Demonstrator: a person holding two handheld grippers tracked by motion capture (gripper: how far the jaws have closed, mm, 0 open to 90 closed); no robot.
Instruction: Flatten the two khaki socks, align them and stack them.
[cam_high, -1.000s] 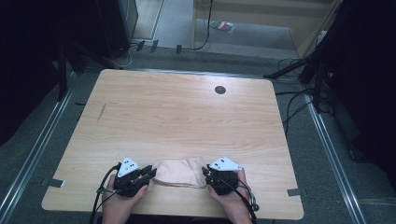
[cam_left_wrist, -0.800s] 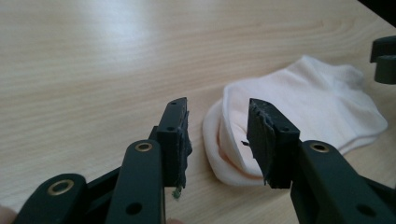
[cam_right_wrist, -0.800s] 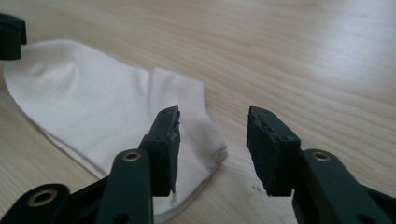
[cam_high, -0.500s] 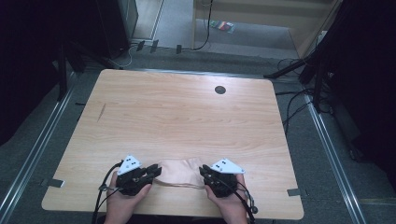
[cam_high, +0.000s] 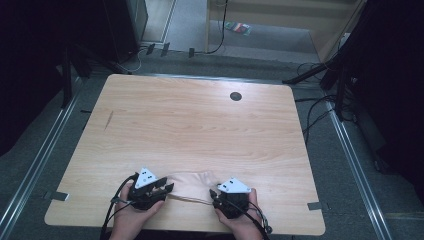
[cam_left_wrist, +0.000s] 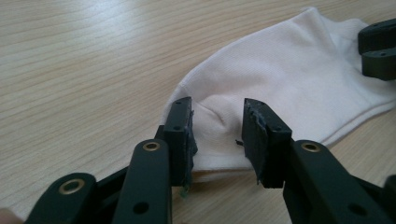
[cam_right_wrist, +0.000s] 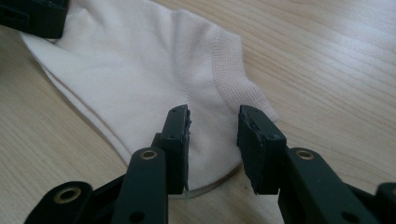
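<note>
A small white knitted ankle sock (cam_high: 189, 186) is seen lying flat on the pale wood-grain table (cam_high: 200, 130), close to the near edge, between the two hands. Its long axis runs roughly parallel to that near edge, from one gripper to the other. In the right gripper view a ribbed band of coarser knit (cam_right_wrist: 233, 74), taken to be the cuff, is seen at the end just by the right gripper (cam_right_wrist: 212, 128); the rounded, seamed end in the left gripper view is judged to be the toe or heel, though which cannot be told for certain.

The left gripper (cam_left_wrist: 217, 123) is held with its jaws apart, set over that rounded end, the cloth lying in the gap and not yet pinched. The right gripper's jaws likewise stand apart, straddling the sock's edge beside the cuff, with nothing clamped. In the high view the left gripper (cam_high: 159, 189) and the right gripper (cam_high: 216, 196) are seen at opposite ends of the sock, each low against the table.

The work in hand is judged to be at its start: both ends have been approached and the jaws placed, but no hold has been taken and the sock lies unlifted. What is left appears to be the closing of both jaws on the fabric and whatever follows, whether stretching, folding or lifting; that cannot be told from these views.
</note>
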